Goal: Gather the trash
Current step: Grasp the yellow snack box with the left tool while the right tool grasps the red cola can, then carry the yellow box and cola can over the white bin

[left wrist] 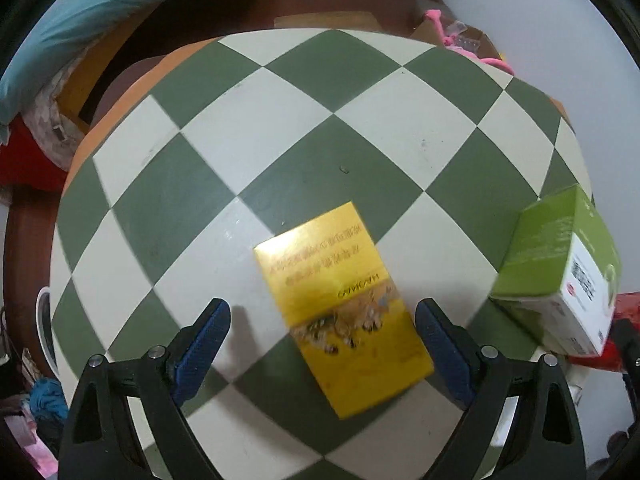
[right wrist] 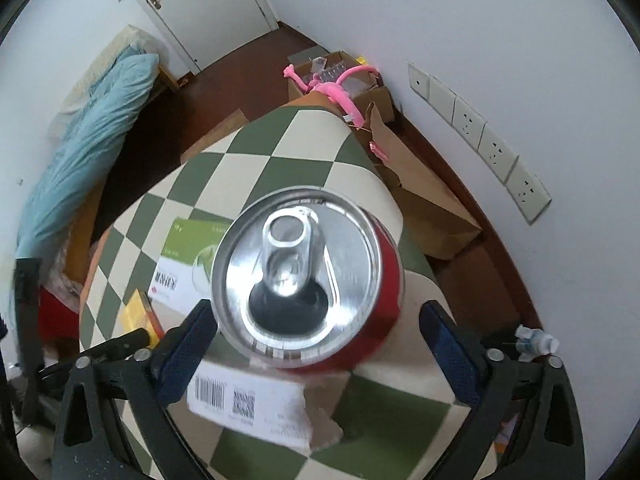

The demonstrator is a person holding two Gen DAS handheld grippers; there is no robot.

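Yellow box (left wrist: 344,308) lay between wide-open left gripper (left wrist: 322,320) jaws, untouched; red can (right wrist: 308,276) stood between spread right gripper (right wrist: 318,322) jaws, ungripped.

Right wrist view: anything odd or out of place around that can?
The can is already opened and stands upright between the open right tool's fingers. Below it a torn white label with barcodes lies crumpled on the table. No spill shows.
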